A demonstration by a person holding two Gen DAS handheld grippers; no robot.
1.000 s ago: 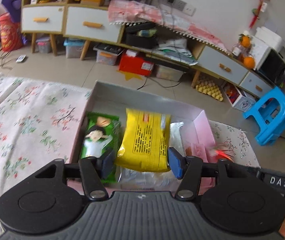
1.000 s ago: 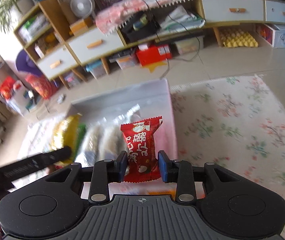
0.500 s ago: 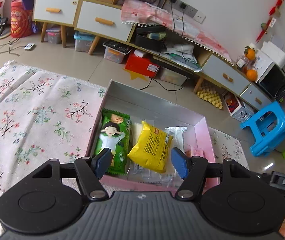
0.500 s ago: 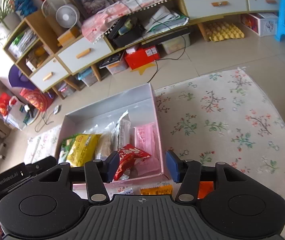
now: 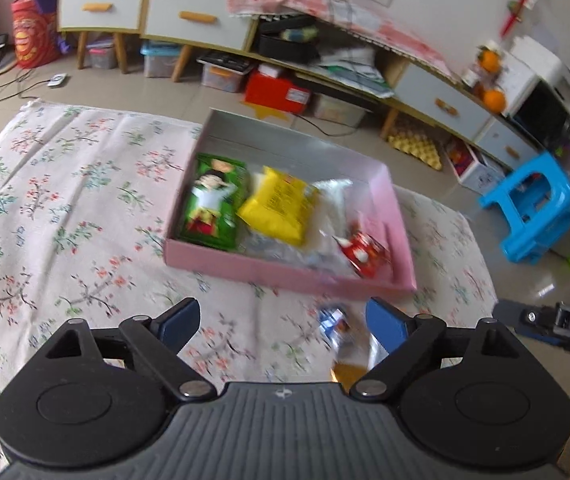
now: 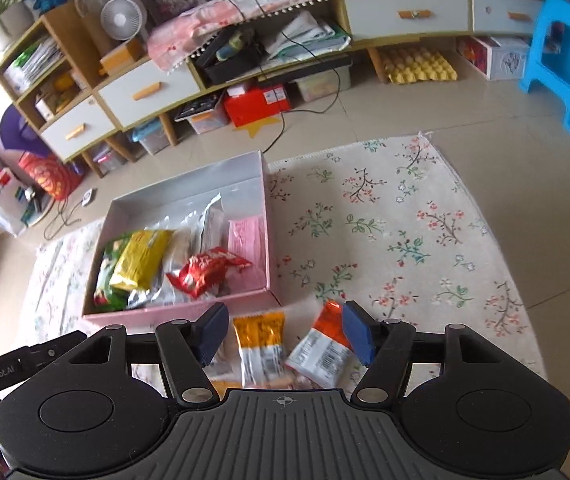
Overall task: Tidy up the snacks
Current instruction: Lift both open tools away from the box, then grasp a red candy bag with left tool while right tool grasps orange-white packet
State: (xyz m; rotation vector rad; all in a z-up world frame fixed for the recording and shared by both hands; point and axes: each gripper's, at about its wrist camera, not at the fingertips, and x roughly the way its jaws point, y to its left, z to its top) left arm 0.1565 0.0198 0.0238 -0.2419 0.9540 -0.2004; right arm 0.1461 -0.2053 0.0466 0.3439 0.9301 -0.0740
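Both tongs are opening and empty: the left tongs (image 5: 281, 322) have let go of the yellow pack (image 5: 279, 210), the right tongs (image 6: 285, 330) the red pack (image 6: 205, 270). Both packs now lie in the box (image 6: 165, 314); two orange packs (image 6: 259, 338) wait on the cloth (image 6: 405, 240).

A lived-in home living room: a long low wooden cabinet with white drawers (image 6: 405, 14), a white desk fan (image 6: 121, 20), a floral cloth (image 6: 405, 240) over tiled floor (image 6: 485, 112).
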